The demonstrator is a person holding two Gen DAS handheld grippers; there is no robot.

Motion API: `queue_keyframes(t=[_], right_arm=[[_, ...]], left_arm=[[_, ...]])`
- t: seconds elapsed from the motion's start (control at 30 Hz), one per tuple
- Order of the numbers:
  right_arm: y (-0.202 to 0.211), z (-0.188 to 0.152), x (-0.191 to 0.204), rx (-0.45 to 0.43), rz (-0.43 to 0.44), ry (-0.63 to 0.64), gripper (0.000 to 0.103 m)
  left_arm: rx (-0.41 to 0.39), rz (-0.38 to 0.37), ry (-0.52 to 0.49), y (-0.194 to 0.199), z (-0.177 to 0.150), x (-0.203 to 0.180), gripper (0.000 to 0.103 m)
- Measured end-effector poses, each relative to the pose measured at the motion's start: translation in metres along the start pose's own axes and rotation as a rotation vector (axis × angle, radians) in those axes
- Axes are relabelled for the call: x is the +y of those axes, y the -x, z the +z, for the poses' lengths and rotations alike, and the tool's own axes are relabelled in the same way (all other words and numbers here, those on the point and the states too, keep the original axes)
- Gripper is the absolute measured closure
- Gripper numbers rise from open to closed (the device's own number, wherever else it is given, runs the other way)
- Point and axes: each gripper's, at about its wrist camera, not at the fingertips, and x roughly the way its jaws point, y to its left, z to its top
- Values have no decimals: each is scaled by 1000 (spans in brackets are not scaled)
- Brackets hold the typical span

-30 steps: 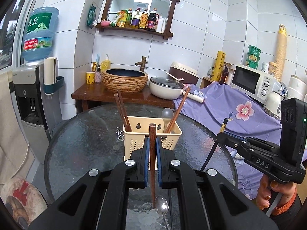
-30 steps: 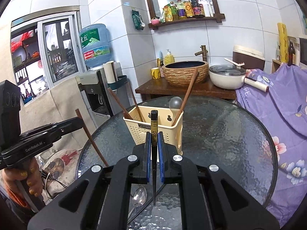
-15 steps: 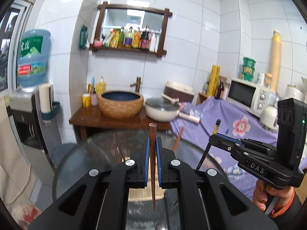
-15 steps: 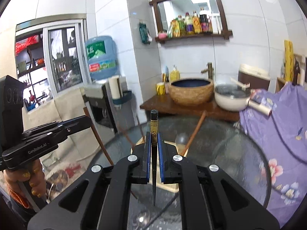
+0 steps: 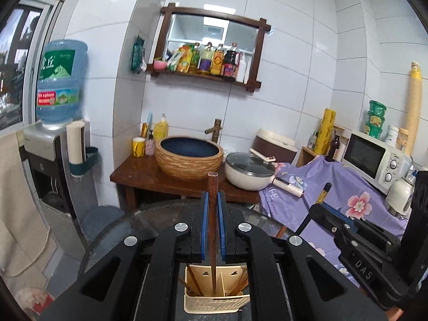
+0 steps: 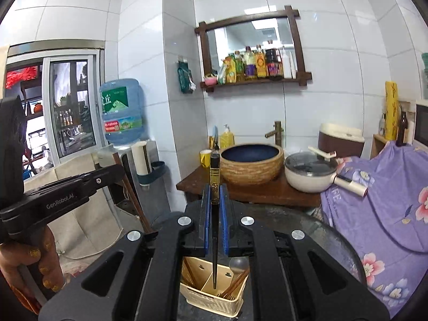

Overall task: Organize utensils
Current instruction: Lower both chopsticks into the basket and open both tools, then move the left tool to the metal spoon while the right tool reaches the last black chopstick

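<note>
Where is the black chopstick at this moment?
In the right wrist view, the black chopstick stands clamped in the right gripper, its tip above the beige utensil basket.

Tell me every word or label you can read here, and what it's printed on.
"GenRobot.AI": side of the left hand-held gripper.
"DAS": side of the right hand-held gripper.
"FE", part of a longer word: purple flowered cloth.
Water jug: large Chinese characters, too blurred to read.
Sauce bottles on the shelf: labels too small.
</note>
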Motion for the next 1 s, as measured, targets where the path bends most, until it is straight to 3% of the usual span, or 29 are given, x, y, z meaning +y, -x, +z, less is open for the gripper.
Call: queue_keyframes(t=[0.47,0.7,0.73,0.8,0.87,0.9,0.93,0.97,1.0], right_arm=[[-60,-79,-17,137,-31,-44,95],[-67,-91,-18,139,-50,-26,95],[-67,-91,-18,139,-46,-26,95],[-65,-92,-19,136,-37,-31,95],[-61,-92,-19,116,-46,-26,84],[-59,-93,-19,106,-51,-22,76],[-55,-93,-18,93,-56,-18,53],[-50,-94,-18,75,-59,-15,41],[-44,-96,-17,54,-64,-7,41]], left_arm=[[164,15,16,-62,-79,13,96],[169,8,-2,-68,-91,13,96],[167,4,4,-68,-91,14,95],[159,-8,15,-65,-92,16,83],[134,-2,19,-58,-94,17,58],[118,-4,24,-52,-95,18,54],[107,-14,27,-46,-98,20,49],[103,-23,26,-42,-101,20,43],[101,-28,22,-37,-105,20,38]])
